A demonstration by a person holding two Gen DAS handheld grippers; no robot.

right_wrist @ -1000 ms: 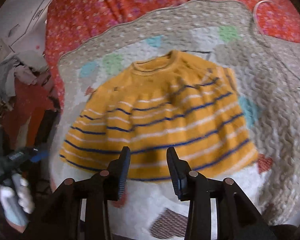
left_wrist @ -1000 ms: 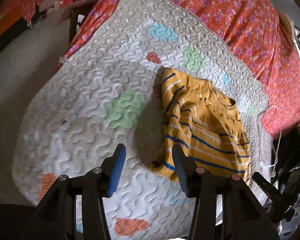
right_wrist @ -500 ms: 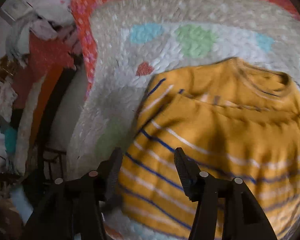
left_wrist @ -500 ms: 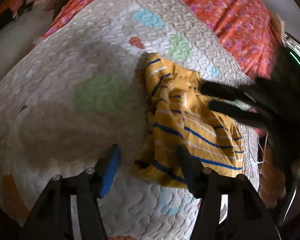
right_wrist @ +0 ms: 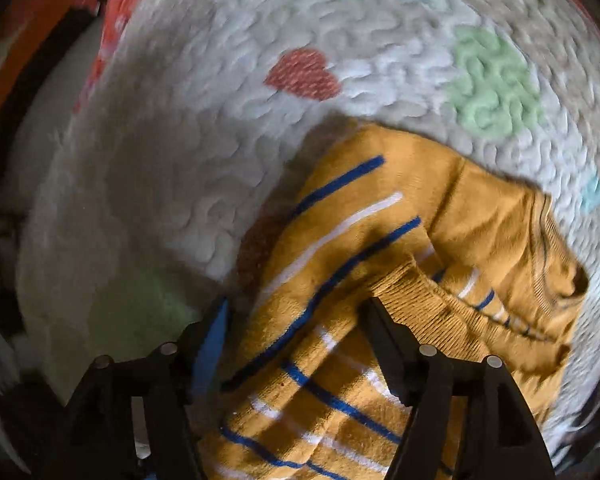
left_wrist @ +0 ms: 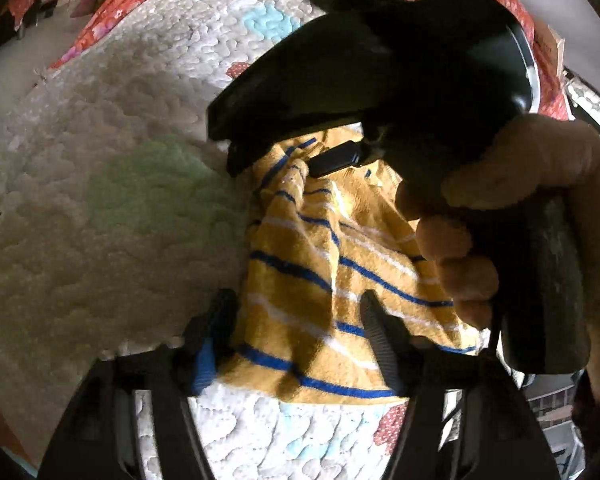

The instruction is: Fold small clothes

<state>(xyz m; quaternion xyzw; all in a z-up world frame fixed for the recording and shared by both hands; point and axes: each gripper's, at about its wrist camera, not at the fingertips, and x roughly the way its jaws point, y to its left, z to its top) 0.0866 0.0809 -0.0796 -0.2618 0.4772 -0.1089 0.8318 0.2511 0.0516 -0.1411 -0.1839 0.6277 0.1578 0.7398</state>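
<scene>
A small mustard-yellow sweater with blue and white stripes (left_wrist: pixel 320 280) lies on a white quilted mat (left_wrist: pixel 120 200), partly folded over itself. My left gripper (left_wrist: pixel 296 340) is open, its fingers low over the sweater's near hem. My right gripper (right_wrist: pixel 296 344) is open, its fingers straddling the folded sleeve and ribbed cuff (right_wrist: pixel 416 300) of the sweater (right_wrist: pixel 360 280). In the left wrist view the right gripper's black body (left_wrist: pixel 380 72) and the hand holding it (left_wrist: pixel 500 208) loom over the sweater's far end.
The mat (right_wrist: pixel 220 120) carries coloured patches, green (right_wrist: pixel 496 84), red (right_wrist: pixel 304 76) and blue. It lies on a red flowered bedspread (left_wrist: pixel 116 12). The bed edge and floor are at the left of both views.
Both grippers have dropped closer to the sweater. The right gripper has swung across to the sweater's left sleeve side and now fills the top of the left wrist view.
</scene>
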